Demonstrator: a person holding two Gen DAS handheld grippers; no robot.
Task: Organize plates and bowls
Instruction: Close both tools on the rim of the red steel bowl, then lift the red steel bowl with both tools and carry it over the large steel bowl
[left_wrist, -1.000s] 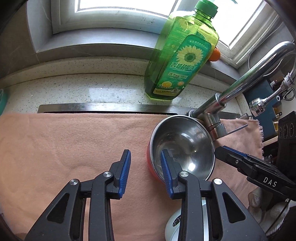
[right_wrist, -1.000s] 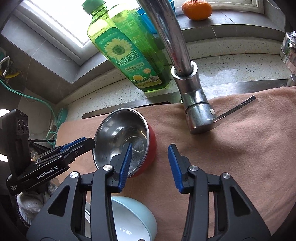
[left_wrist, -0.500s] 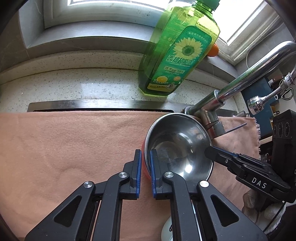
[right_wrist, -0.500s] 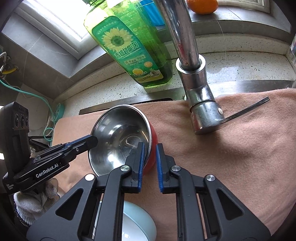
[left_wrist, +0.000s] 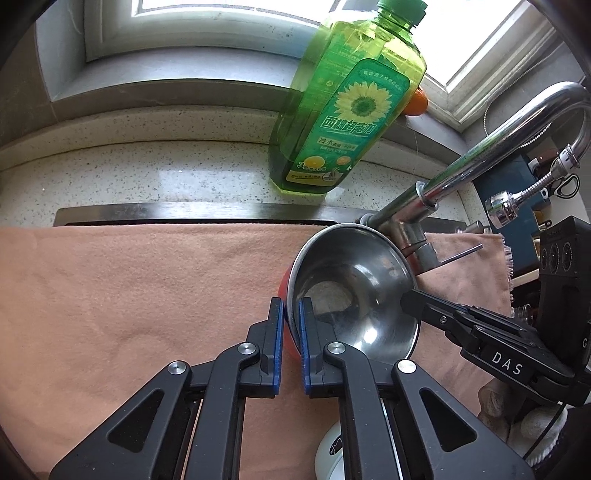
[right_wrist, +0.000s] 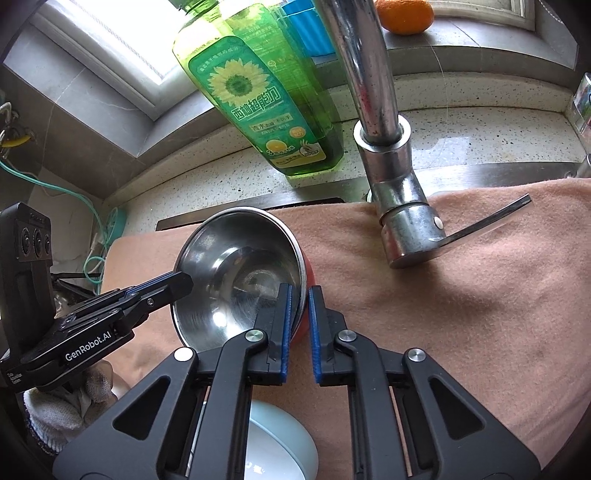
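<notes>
A steel bowl with a red outside (left_wrist: 354, 284) (right_wrist: 236, 277) rests tilted on a peach cloth (left_wrist: 129, 295) (right_wrist: 480, 314). My left gripper (left_wrist: 291, 306) is shut on the bowl's left rim, one blue pad inside and one outside. My right gripper (right_wrist: 300, 295) is shut on the opposite rim in the same way. Each gripper shows in the other's view: the right one (left_wrist: 410, 299) at the bowl's right edge, the left one (right_wrist: 181, 282) at its left edge. A pale blue bowl (right_wrist: 280, 446) (left_wrist: 328, 454) sits below, partly hidden by the fingers.
A green dish-soap bottle (left_wrist: 343, 107) (right_wrist: 266, 96) stands on the speckled counter behind the cloth. The chrome faucet (right_wrist: 388, 147) (left_wrist: 480, 155) and its lever (right_wrist: 480, 229) rise just right of the bowl. An orange (right_wrist: 404, 14) lies on the windowsill. White-gloved hands (right_wrist: 62, 402) hold the grippers.
Both grippers went from open to shut, each clamping a side of the steel bowl's rim. The bowl now sits a little more tilted.
</notes>
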